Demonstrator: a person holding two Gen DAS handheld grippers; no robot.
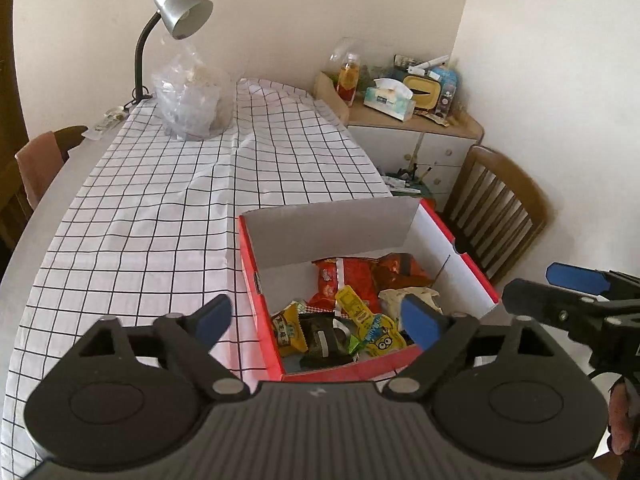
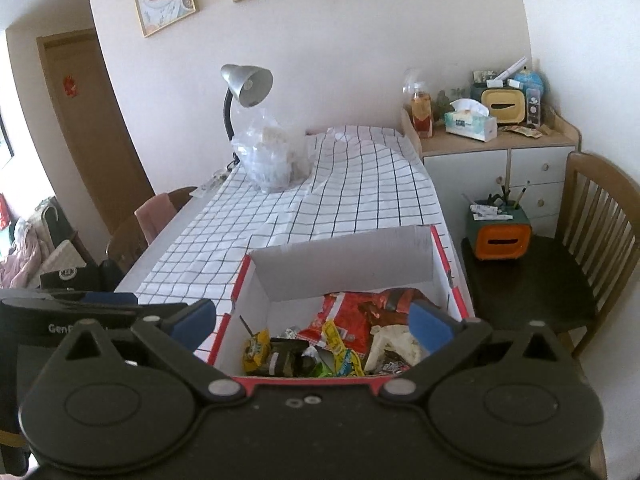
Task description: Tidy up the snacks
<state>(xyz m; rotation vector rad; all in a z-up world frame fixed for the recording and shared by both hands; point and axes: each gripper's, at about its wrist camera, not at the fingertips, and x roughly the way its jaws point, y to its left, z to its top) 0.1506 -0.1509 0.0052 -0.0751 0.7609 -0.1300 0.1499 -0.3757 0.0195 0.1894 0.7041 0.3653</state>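
A long table (image 1: 60,200) fills most of both views, covered by a white cloth with a black grid (image 1: 160,208); its left edge shows bare and grey, and the near end is cut off behind the tools. At the table's right near corner sits an open red box with white inner walls (image 1: 256,264), one grey flap standing upright at its far side. The snacks (image 1: 348,280) lie loose inside it: red packets toward the back, yellow ones, a dark one and a pale crumpled one nearer the front. Their printing is too small to read, and the front row is partly hidden by the box wall and the tool bodies.

The left gripper (image 1: 318,318) hangs above the box's near left corner, its blue pads spread wide with nothing between them. The right gripper (image 2: 312,322) is likewise wide and empty above the box's near edge.

Beside the table stand a wooden chair (image 1: 496,216) and a low cabinet (image 1: 420,140) crowded with a tissue box (image 1: 390,100) and small clutter hard to make out. At the far end are a lumpy clear plastic bag (image 1: 192,96) and a silver desk lamp (image 1: 180,12).
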